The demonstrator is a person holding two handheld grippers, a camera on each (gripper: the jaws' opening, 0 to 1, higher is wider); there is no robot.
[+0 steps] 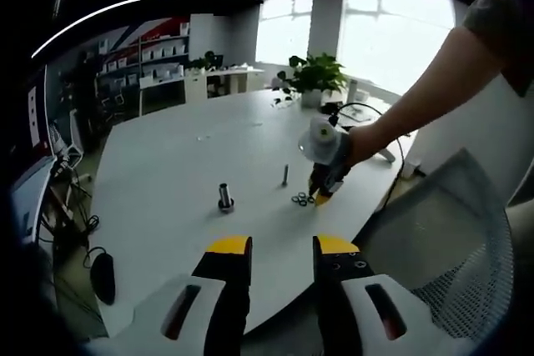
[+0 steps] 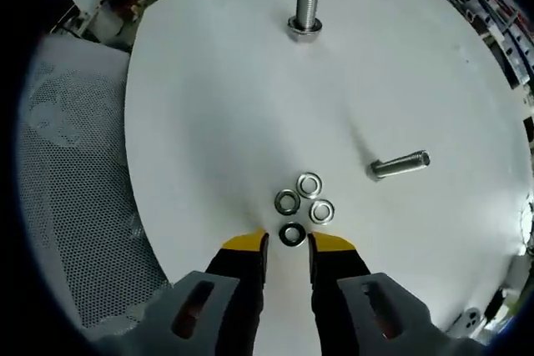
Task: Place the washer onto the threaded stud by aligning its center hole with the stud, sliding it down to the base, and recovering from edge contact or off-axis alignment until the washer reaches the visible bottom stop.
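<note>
Washer [image 2: 291,233] on table [image 2: 209,122], just ahead of open right gripper [image 2: 288,245].

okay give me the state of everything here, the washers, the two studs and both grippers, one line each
Washers: four, flat on the table, clustered, none on a stud.
Thick stud: upright, bare, nothing threaded on.
Thin stud: stands apart from the washers, bare.
Right gripper: open, fingers just short of the nearest washer.
Left gripper: open, empty, held back from the table.
</note>
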